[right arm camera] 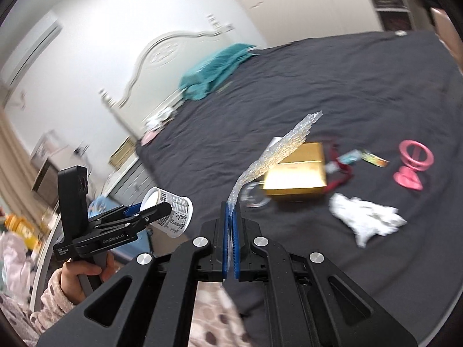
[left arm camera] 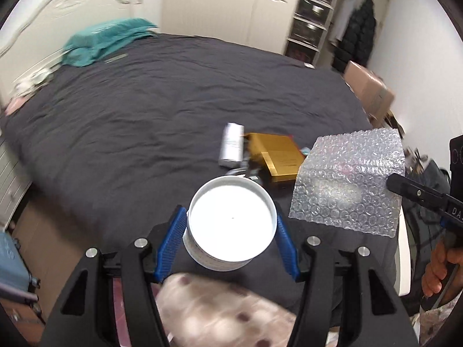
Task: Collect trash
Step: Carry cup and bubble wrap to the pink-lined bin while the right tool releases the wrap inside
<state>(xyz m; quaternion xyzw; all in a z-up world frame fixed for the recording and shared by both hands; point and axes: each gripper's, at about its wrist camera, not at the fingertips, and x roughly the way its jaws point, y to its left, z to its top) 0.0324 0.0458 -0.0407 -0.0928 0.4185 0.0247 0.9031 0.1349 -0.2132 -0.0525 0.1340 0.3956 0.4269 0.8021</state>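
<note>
Left gripper (left arm camera: 231, 228) clamps white tub (left arm camera: 230, 227); right gripper (right arm camera: 230, 228) pinches bubble wrap (left arm camera: 347, 182); background blurred.

"GenRobot.AI" on left gripper (right arm camera: 156, 217) body; cup (right arm camera: 173, 212) label unreadable

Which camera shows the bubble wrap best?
The left wrist view: the bubble wrap faces it as a broad sheet. The right wrist view sees it only edge-on, rising as a narrow strip from the right tool.
</note>
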